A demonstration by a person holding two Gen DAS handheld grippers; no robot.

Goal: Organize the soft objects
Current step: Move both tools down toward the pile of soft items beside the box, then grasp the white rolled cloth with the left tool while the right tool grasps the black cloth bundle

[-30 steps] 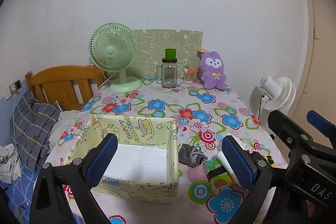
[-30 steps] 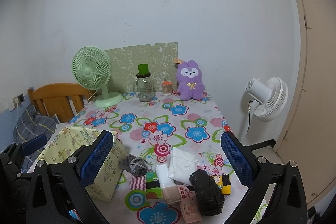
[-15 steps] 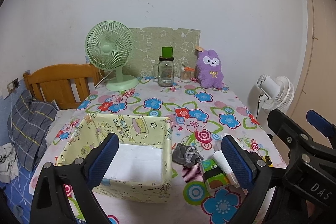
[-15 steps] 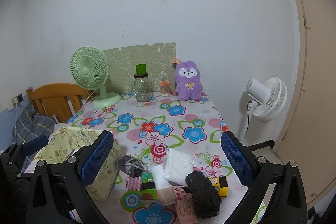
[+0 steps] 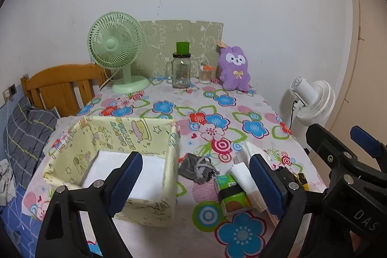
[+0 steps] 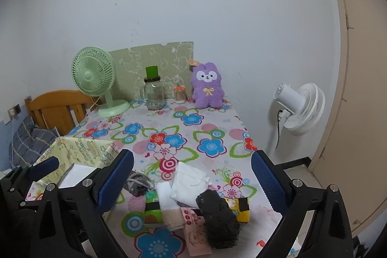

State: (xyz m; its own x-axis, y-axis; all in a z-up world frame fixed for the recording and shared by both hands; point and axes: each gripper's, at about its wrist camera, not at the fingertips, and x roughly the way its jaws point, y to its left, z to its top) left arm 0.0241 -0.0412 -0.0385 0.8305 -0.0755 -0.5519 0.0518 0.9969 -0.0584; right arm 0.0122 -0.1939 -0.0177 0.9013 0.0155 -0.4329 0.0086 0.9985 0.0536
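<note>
Left wrist view: left gripper [image 5: 196,175] sits low in frame, jaws spread wide and closing a little, nothing between the pads. Below it, the yellow fabric bin [image 5: 154,134] stands lower left on the floral table [image 5: 241,98]; inside, only a white base shows, nothing else visible in it. The grey pouch [image 5: 197,167] lies just right of the bin wall, centre frame, between the fingers in line of sight but not touched. Right of it, a green pack [image 5: 233,192] and a white folded cloth [image 5: 244,177], partly behind the right finger.

Right wrist view: right gripper [image 6: 193,177] is also spread wide, jaws closing slightly, empty. The soft pile sits bottom centre: white pouch [image 6: 189,181], black bundle [image 6: 219,219], pink card pack [image 6: 196,231], a yellow-black item [image 6: 241,208] at the pile's right. The bin shows at lower left with the left gripper in front of it.

Purple plush [image 5: 234,70], green fan [image 5: 116,52] and jar [image 5: 182,71] stand at the far edge, upper centre, well apart from the pile.

Step, as judged: approach phase, nothing picked, bin probably still unfilled. Next move likely: each gripper drops onto one soft item, left onto the grey pouch, right onto the black bundle or white pouch, pinches, lifts, carries to the bin. Items overlap, so a pick may drag neighbours.
</note>
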